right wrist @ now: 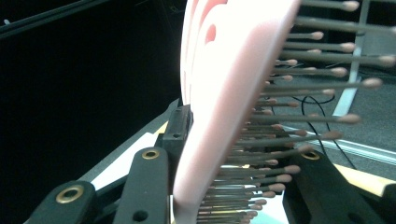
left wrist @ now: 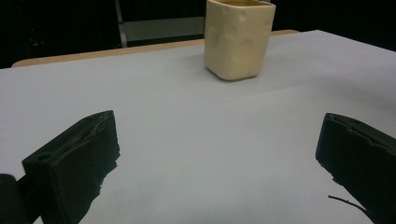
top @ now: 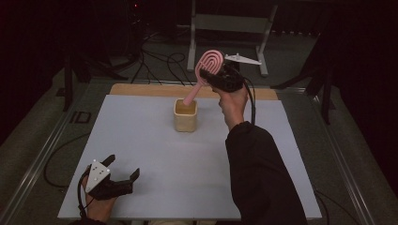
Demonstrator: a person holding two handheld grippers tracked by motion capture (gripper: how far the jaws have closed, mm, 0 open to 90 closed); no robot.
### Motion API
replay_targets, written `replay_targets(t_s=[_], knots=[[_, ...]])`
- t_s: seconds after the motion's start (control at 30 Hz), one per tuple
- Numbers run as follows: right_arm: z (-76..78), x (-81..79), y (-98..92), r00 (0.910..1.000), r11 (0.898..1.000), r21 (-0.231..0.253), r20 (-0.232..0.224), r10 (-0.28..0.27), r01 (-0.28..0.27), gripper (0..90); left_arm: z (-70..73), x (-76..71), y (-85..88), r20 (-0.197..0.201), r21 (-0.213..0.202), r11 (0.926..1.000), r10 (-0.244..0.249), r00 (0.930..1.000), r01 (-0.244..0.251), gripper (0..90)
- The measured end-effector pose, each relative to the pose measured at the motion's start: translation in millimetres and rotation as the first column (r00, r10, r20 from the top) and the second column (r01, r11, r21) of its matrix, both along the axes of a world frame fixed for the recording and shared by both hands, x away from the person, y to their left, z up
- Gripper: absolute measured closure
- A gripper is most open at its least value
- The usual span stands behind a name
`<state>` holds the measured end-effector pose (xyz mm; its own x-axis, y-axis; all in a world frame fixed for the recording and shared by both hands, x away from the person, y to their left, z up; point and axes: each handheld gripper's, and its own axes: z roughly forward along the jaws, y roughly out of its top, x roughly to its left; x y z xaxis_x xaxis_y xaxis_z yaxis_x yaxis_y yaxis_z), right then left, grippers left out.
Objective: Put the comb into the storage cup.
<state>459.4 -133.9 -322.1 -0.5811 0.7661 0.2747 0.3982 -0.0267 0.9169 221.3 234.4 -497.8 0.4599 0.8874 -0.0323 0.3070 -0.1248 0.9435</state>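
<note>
A: What is seen at the near edge of the table [top: 155,197]?

B: The left gripper [top: 123,174] is rested near the near left corner, its jaws spread wide with nothing between them. In the left gripper view only bare surface is framed between the two black jaws, with the cream cup [left wrist: 239,37] seen farther off.

A: And toward the middle?

B: The cream cup [top: 185,115] is stood upright on the surface, closer to the far edge than to the near one. The handle of the pink hairbrush [top: 202,75] is dipped into its mouth, and the brush is leaned up and to the right from there.

A: How is the brush held?

B: The head of the pink hairbrush [right wrist: 224,93] is pinched by the right gripper [top: 212,77], above and just beyond the cup. In the right gripper view the jaws are pressed on the pink back on one side and the bristles on the other.

A: How far along is the work judged to be?

B: Nearly done, it is judged: the brush has been picked up and its handle tip is inside the cup. What is left is for it to be lowered, released and the gripper drawn clear.
</note>
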Motion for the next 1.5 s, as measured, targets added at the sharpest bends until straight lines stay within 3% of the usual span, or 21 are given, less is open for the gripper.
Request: replay_targets(t_s=[1.5], knots=[[-15.3,5.4,15.7,0.9994,1.000,-0.018,-0.031,0.013,-0.013,63.6,-0.1,-0.1,0.8,0.001,-0.001,1.0000,0.000,1.0000,0.000,0.1]])
